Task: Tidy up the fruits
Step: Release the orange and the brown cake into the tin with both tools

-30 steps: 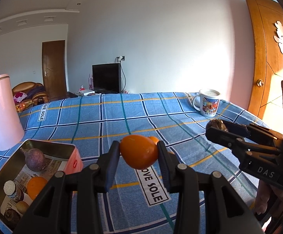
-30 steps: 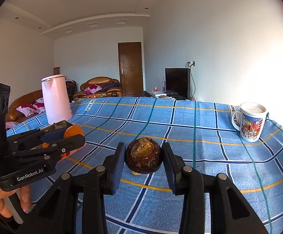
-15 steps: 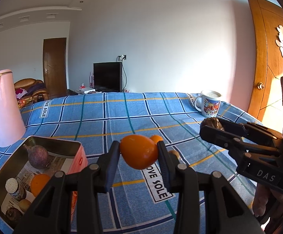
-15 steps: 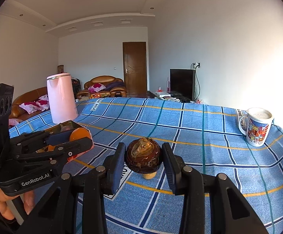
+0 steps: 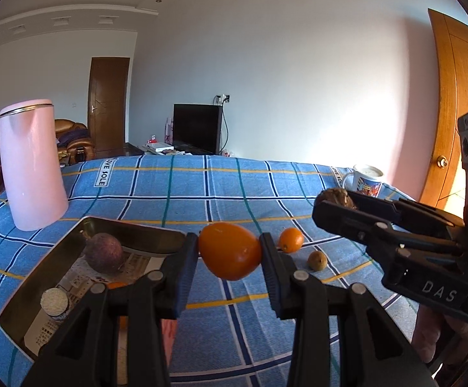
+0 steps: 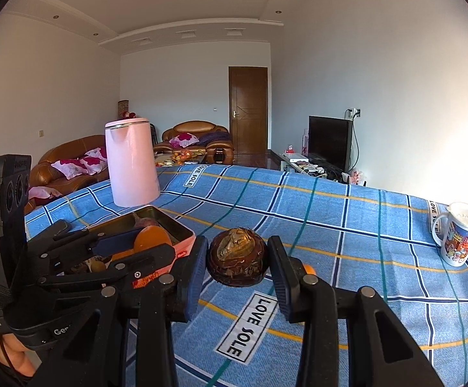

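Both tools shifted toward tin [image 5: 130, 230], left tool [image 5: 230, 251] gripping orange [image 5: 229, 250] long axis sideways, right tool [image 6: 237, 259] gripping brown fruit [image 6: 237, 258]

Orange fruit [image 5: 230, 250] held aloft, brown fruit [image 6: 237, 262] aloft, metal tin [image 5: 130, 232] holding purple fruit [image 5: 103, 252]

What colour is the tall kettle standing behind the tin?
Pale pink, with a thin metallic band near its top; the kettle shows best in the right wrist view.

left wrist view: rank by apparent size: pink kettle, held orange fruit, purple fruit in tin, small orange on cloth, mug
1. pink kettle
2. held orange fruit, though inflated by sitting right at the camera in the left gripper
3. purple fruit in the tin
4. mug, farthest away, so unsure
5. small orange
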Motion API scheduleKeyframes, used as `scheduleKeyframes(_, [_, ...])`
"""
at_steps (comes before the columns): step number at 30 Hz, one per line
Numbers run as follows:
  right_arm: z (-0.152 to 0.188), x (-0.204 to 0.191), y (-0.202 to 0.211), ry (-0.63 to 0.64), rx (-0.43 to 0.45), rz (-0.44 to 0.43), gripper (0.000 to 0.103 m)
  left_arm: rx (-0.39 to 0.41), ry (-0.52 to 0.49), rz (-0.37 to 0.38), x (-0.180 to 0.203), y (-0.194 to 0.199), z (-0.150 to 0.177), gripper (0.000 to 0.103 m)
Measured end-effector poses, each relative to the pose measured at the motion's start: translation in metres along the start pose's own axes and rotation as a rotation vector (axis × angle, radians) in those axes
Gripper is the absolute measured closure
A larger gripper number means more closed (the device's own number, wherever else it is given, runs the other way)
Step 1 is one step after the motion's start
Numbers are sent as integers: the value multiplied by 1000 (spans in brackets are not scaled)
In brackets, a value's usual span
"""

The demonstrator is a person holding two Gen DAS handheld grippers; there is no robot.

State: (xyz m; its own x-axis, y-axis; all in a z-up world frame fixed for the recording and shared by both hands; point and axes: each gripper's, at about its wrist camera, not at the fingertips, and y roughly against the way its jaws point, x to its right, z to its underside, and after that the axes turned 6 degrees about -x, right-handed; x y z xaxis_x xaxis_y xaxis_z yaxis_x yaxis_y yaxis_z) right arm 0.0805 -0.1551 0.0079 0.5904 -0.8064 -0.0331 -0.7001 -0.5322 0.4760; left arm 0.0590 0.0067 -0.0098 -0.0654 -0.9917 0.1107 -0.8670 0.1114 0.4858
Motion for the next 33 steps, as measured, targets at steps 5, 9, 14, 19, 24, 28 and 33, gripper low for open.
scheduleKeyframes(5, [-11, -24, -18, 23, -17, -54, 63, 4, 59, -45, -35, 8, -3, 63])
scheduleKeyframes(9, [-16, -44, -40, 44, -45, -93, 63, -9, 113, -87, -65, 9, -4, 63])
scheduleKeyframes(14, [-18, -67, -68, 59, -94, -139, 63, -43, 169, -111, -96, 4, -6, 63])
scheduleKeyframes(19, [-18, -83, -92, 80, -140, -153, 63, -87, 202, -118, -118, -5, -4, 63])
scheduleKeyframes(24, [-18, -94, -113, 91, -189, -153, 63, -119, 226, -135, -131, -13, -1, 63])
scheduleKeyframes(28, [-19, -100, -129, 92, -226, -154, 63, -132, 220, -149, -134, -14, 0, 63])
scheduleKeyframes(33, [-16, -108, -141, 101, -269, -169, 63, -155, 216, -170, -136, -20, 1, 62])
